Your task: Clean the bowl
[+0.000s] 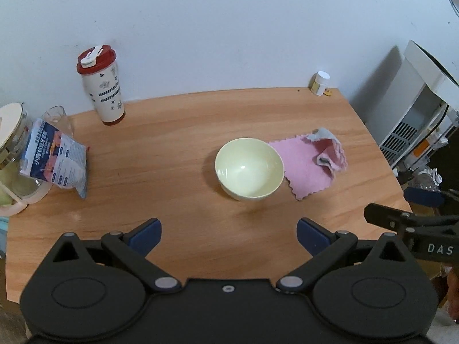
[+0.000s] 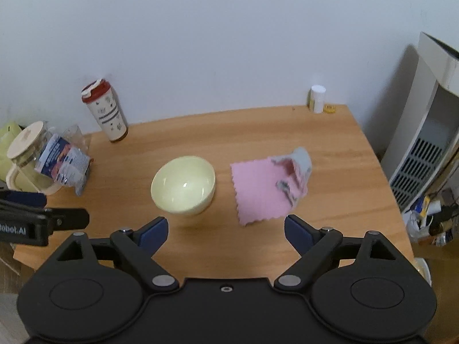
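Both grippers wide, empty; bowl (image 1: 249,169) mid-table (image 1: 172,177), cloth (image 1: 308,164) touching beside.

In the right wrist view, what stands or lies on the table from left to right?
Glass jug → snack packet → red-lidded tumbler → pale bowl → pink cloth → small white bottle.

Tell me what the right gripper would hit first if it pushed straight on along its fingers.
Most likely the bare wooden table, in the gap between the bowl and the pink cloth. The right gripper has open, empty jaws and points steeply down; depth is uncertain, so a pad might graze either.
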The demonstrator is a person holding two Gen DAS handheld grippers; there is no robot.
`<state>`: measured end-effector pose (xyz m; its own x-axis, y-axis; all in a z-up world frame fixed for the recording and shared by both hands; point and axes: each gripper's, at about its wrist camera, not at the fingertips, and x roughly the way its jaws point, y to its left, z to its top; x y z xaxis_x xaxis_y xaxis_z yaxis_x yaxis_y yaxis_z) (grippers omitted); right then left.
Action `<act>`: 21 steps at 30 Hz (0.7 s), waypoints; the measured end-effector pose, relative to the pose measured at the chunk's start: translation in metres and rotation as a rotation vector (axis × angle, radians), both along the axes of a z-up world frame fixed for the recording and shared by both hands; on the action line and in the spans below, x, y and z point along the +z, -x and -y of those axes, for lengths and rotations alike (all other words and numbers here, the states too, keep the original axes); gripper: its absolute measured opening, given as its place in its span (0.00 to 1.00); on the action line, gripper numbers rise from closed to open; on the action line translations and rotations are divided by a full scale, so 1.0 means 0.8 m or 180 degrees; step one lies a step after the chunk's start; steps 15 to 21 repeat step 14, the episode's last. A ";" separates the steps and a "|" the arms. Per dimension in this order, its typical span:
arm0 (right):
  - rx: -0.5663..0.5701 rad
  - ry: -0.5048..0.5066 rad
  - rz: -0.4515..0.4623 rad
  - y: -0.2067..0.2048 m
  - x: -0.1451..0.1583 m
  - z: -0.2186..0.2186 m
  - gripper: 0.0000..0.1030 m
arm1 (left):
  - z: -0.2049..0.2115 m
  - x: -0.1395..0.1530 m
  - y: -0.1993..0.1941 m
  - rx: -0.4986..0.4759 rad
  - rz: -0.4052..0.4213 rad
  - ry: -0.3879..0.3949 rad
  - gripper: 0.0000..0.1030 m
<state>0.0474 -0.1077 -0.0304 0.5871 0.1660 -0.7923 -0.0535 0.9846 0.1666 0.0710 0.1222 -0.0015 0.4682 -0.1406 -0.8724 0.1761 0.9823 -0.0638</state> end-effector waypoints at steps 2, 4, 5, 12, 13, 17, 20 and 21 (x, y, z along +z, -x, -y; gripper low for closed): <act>-0.0074 -0.0044 -0.0016 0.003 -0.002 0.002 0.89 | -0.003 -0.001 0.000 0.0025 -0.0014 -0.0016 0.99; -0.0169 -0.0115 -0.0042 0.005 -0.003 0.006 0.89 | -0.007 -0.002 0.000 0.0023 -0.0039 0.0003 0.99; -0.0192 -0.0133 -0.0057 0.005 -0.004 0.007 0.89 | -0.008 -0.003 0.000 0.0025 -0.0038 0.0004 0.99; -0.0153 -0.0086 -0.0093 0.010 -0.006 -0.002 0.89 | -0.011 0.001 0.003 0.0003 0.0034 -0.0016 0.99; -0.0143 -0.0065 -0.0077 0.011 -0.005 -0.003 0.89 | -0.010 0.000 0.003 -0.0006 0.0027 -0.0023 0.99; -0.0141 -0.0056 -0.0066 0.012 -0.004 -0.003 0.89 | -0.010 -0.001 0.002 -0.0011 0.0009 -0.0037 0.99; -0.0141 -0.0056 -0.0066 0.012 -0.004 -0.003 0.89 | -0.010 -0.001 0.002 -0.0011 0.0009 -0.0037 0.99; -0.0141 -0.0056 -0.0066 0.012 -0.004 -0.003 0.89 | -0.010 -0.001 0.002 -0.0011 0.0009 -0.0037 0.99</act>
